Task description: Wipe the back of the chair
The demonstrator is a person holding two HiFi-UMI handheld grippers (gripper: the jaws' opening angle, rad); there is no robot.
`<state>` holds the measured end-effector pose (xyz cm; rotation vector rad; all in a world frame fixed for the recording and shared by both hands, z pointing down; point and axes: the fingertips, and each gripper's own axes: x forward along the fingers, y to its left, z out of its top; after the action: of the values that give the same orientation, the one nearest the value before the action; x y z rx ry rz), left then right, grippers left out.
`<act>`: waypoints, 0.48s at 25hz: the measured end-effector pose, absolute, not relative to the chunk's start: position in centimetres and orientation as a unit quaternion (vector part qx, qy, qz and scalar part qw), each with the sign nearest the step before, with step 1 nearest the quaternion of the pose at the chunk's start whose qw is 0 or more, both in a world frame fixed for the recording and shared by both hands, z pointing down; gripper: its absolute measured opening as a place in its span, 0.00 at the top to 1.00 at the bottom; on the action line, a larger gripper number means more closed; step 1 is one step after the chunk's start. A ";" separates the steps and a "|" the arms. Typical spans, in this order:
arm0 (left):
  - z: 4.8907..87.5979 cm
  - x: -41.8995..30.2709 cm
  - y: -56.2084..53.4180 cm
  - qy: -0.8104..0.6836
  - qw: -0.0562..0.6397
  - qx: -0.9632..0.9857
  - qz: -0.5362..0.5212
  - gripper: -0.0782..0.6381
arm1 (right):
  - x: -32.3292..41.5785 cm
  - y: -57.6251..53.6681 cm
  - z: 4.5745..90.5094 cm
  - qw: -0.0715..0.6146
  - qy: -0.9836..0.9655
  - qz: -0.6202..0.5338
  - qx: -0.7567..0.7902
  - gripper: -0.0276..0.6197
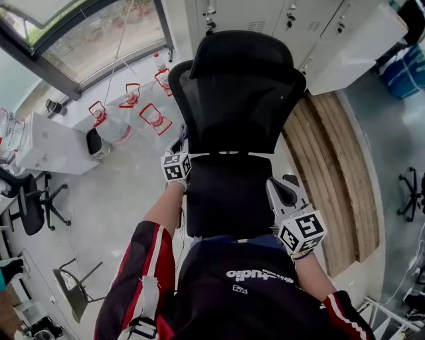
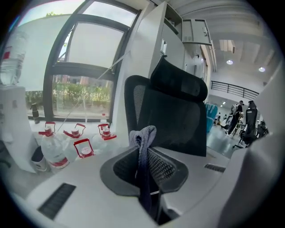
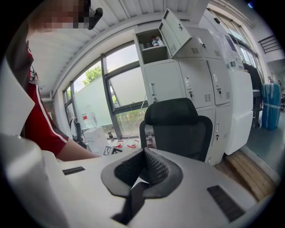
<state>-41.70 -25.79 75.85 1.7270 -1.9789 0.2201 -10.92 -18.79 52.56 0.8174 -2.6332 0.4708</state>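
Clamping grey cloth (image 2: 144, 133), left gripper (image 2: 143, 158) beside chair (image 1: 236, 93) (seat hidden)

The base of the black mesh office chair (image 1: 236, 99) was hidden under its own seat. The grey-blue cloth's (image 2: 144, 133) lower end was lost between the left gripper's (image 2: 143, 153) jaws. Distant figures (image 2: 242, 116) were too small to be made out.

Large clear plastic water bottles with red handles (image 1: 154, 118) stand below the big glass window (image 1: 99, 33), near white metal lockers (image 1: 292, 20) and a strip of light wooden planks (image 1: 332, 166).
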 end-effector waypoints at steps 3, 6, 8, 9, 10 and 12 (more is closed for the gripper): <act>77.7 -43.4 -25.8 -0.729 0.253 0.628 0.096 0.81 | -11.2 -18.7 53.6 0.181 -0.924 0.171 0.291 0.94; 79.3 -44.0 -26.2 -0.728 0.259 0.626 0.109 0.81 | -10.8 -18.5 54.6 0.190 -0.918 0.178 0.299 0.94; 80.2 -44.0 -26.8 -0.726 0.262 0.625 0.116 0.81 | -10.3 -18.5 55.1 0.193 -0.914 0.183 0.305 0.94; 80.5 -44.0 -27.1 -0.725 0.262 0.625 0.120 0.81 | -10.0 -18.6 55.2 0.192 -0.913 0.184 0.308 0.94; 80.9 -43.9 -27.5 -0.724 0.263 0.625 0.122 0.81 | -9.7 -18.7 55.3 0.192 -0.912 0.185 0.311 0.94; 81.5 -43.5 -28.2 -0.723 0.265 0.626 0.125 0.81 | -8.9 -19.0 55.5 0.191 -0.909 0.188 0.319 0.94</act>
<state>-43.49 -28.23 81.50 1.6910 -1.9536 0.3386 -8.89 -18.98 55.47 0.8959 -2.5529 0.5285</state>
